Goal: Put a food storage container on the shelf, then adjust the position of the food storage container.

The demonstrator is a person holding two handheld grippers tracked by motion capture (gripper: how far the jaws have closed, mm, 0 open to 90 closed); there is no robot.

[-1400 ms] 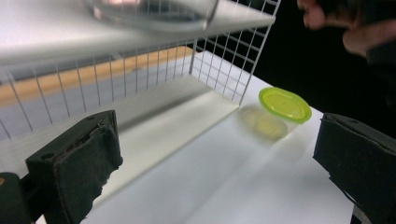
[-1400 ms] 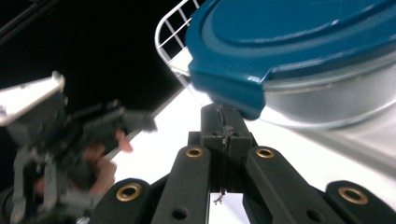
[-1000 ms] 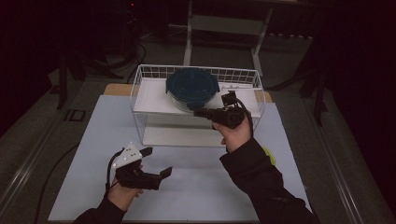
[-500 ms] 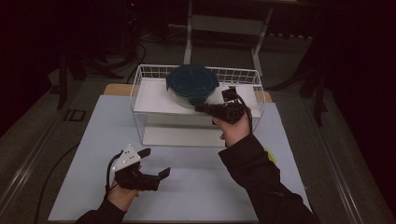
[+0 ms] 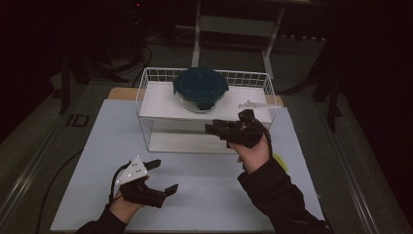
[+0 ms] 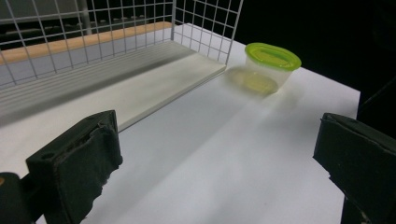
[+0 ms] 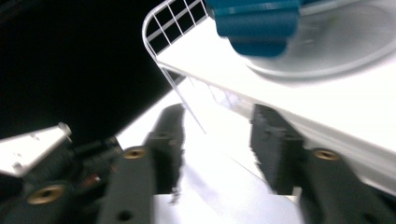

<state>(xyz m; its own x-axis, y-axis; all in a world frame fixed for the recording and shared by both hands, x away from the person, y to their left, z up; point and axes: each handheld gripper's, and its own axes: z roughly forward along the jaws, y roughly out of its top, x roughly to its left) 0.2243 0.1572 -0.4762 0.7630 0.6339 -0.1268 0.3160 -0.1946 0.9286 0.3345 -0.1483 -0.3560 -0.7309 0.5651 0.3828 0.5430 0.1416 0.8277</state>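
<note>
The right gripper (image 5: 214, 128), center frame, has just been opened off the blue-lidded glass container (image 5: 200, 88); the left gripper (image 5: 163, 177), lower left, is spread empty.

Two tools: left tool (image 5: 163, 176), right tool (image 5: 213, 130); two containers: blue-lidded container (image 5: 200, 88), green-lidded container (image 6: 266, 67); one wire rack (image 5: 146, 87).

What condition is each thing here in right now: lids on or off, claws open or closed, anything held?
Round container: dark blue lid on, upright on the rack's shelf.
Wire rack: upright on the table.
Green-lidded tub: lid on, beside the rack.
Right gripper: jaws just opened, holding nothing.
Left gripper: open, holding nothing.
</note>
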